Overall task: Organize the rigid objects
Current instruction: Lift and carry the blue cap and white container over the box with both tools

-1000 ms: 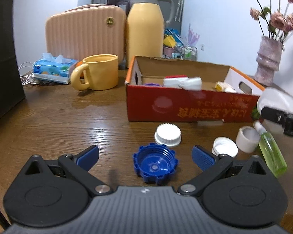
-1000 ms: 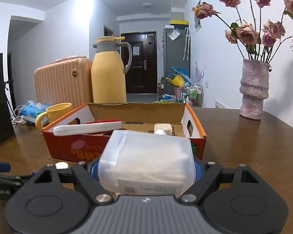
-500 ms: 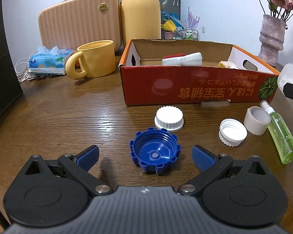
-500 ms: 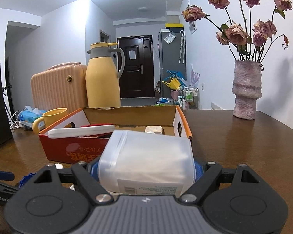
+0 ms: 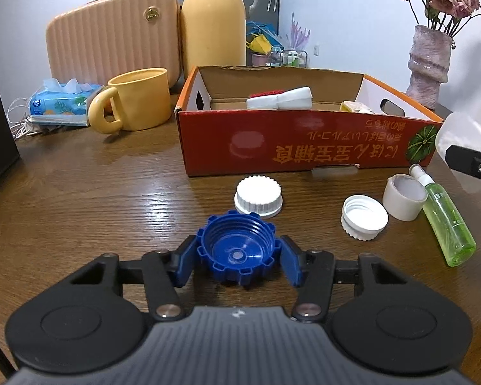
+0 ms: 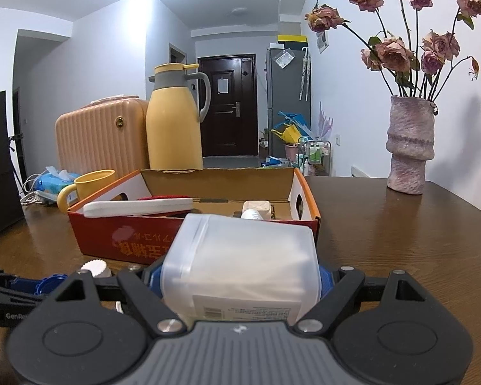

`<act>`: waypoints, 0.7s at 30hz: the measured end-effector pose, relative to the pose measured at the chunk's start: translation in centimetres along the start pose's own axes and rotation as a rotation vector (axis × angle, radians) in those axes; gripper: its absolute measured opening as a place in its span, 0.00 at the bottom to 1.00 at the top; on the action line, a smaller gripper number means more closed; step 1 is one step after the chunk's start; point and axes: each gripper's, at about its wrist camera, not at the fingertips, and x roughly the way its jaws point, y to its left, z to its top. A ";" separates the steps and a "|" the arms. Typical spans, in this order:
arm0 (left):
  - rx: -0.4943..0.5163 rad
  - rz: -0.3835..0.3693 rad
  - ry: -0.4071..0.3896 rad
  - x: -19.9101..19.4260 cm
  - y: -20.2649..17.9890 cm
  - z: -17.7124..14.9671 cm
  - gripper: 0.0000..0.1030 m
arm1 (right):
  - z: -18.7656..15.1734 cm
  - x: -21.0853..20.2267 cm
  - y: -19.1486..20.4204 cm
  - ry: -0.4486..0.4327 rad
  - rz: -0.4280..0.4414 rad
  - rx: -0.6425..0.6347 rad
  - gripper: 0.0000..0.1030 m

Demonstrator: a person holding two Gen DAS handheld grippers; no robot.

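In front of the red cardboard box (image 5: 304, 147), the left gripper (image 5: 236, 258) is closing its jaws on a light, stiff blue screw cap (image 5: 236, 252), best held by its notched rim, while the right gripper (image 6: 239, 280) clamps a translucent plastic jar (image 6: 240, 263).

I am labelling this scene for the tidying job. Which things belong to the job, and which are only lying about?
Job: blue cap between the closing left gripper; clear container in right gripper; white caps; green bottle; cardboard box.

Lying about: mug, thermos, suitcase, tissues, vase.
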 end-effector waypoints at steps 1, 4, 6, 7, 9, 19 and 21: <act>0.002 0.001 -0.003 0.0 0.0 0.0 0.54 | 0.0 0.0 0.1 0.001 0.001 -0.003 0.81; -0.002 0.002 -0.018 -0.4 0.1 0.0 0.54 | -0.1 -0.1 0.2 0.000 0.004 -0.009 0.81; -0.012 0.007 -0.037 -0.7 0.2 0.1 0.54 | -0.1 -0.1 0.2 -0.001 0.005 -0.009 0.81; -0.020 0.007 -0.048 -0.9 0.4 0.1 0.54 | -0.1 -0.1 0.2 0.000 0.005 -0.010 0.81; -0.031 0.010 -0.060 -1.1 0.5 0.2 0.54 | -0.1 -0.1 0.2 0.000 0.004 -0.012 0.81; -0.096 -0.002 -0.115 -2.6 1.3 0.7 0.53 | 0.3 0.0 0.4 -0.006 0.001 -0.017 0.81; -0.109 -0.016 -0.127 -3.1 1.3 0.9 0.54 | 0.5 0.0 0.4 -0.003 0.003 -0.020 0.81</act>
